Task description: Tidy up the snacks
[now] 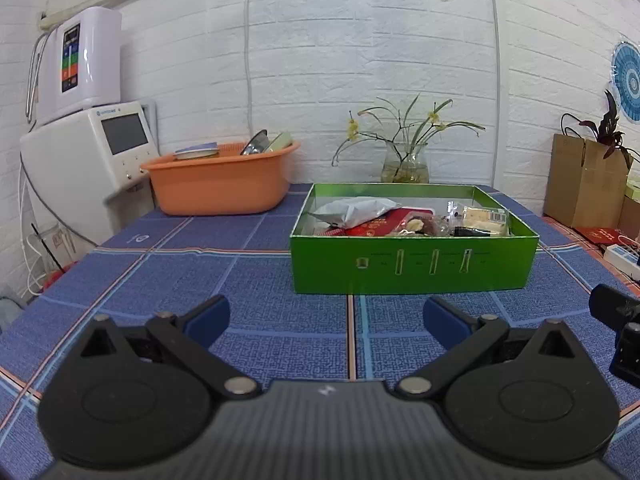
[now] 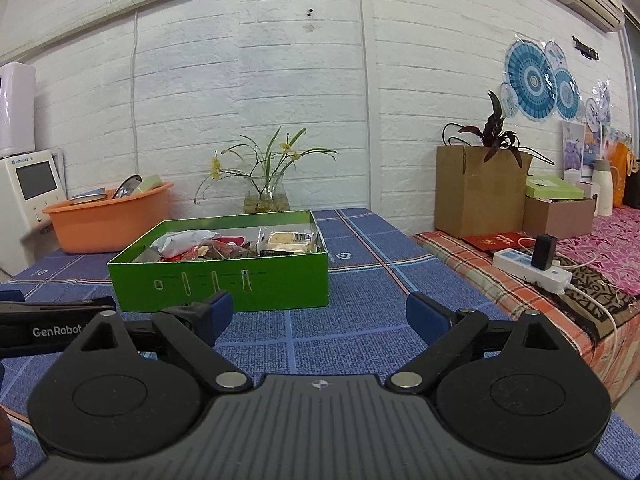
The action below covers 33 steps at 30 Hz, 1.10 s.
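While both grippers, left (image 1: 326, 316) and right (image 2: 319, 314), hang spread and empty, the snacks (image 1: 404, 218) lie jumbled in the green box (image 1: 412, 264) on the table (image 1: 200, 264); sorting seems not yet begun, possibly finished.

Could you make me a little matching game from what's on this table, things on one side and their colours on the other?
Things:
1. snack box
2. wash basin
3. tablecloth
4. flower vase

Colours:
A. orange
B. clear glass
C. green
D. blue checked

Pairs: 1-C, 2-A, 3-D, 4-B
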Motion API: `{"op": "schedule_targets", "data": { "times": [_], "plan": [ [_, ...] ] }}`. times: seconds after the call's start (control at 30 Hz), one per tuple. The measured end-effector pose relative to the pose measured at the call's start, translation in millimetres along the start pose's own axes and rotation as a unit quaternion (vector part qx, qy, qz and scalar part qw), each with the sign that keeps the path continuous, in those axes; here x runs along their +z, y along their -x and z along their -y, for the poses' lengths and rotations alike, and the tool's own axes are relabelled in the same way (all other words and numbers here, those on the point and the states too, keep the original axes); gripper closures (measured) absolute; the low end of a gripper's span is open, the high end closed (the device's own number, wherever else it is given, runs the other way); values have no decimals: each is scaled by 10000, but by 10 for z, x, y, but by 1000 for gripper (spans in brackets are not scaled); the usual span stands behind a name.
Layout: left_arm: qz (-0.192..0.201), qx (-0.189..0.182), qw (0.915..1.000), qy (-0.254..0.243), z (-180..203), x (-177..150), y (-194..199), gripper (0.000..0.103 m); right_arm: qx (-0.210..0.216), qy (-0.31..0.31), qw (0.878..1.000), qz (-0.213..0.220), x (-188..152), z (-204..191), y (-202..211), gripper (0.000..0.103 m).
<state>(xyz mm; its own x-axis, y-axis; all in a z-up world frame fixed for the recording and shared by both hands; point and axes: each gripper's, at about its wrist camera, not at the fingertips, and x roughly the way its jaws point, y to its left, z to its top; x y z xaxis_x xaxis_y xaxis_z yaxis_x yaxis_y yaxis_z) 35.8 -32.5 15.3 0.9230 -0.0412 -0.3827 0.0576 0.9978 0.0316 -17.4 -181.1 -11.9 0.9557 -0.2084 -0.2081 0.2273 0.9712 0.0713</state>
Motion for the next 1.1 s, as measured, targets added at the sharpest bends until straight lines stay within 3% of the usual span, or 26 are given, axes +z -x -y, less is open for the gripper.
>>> {"op": "schedule_targets", "data": {
  "times": [0.23, 0.67, 1.1],
  "plan": [
    [65, -174, 9998, 84, -29, -8, 40, 0, -19, -33, 10000, -75, -28, 20, 0, 0],
    [103, -28, 9999, -49, 8, -21, 87, 0, -26, 94, 9999, -112, -30, -22, 37, 0],
    [174, -25, 9998, -73, 16, -18, 159, 0, -53, 312, 9989, 360, -1, -59, 193, 0]
  ]
}}
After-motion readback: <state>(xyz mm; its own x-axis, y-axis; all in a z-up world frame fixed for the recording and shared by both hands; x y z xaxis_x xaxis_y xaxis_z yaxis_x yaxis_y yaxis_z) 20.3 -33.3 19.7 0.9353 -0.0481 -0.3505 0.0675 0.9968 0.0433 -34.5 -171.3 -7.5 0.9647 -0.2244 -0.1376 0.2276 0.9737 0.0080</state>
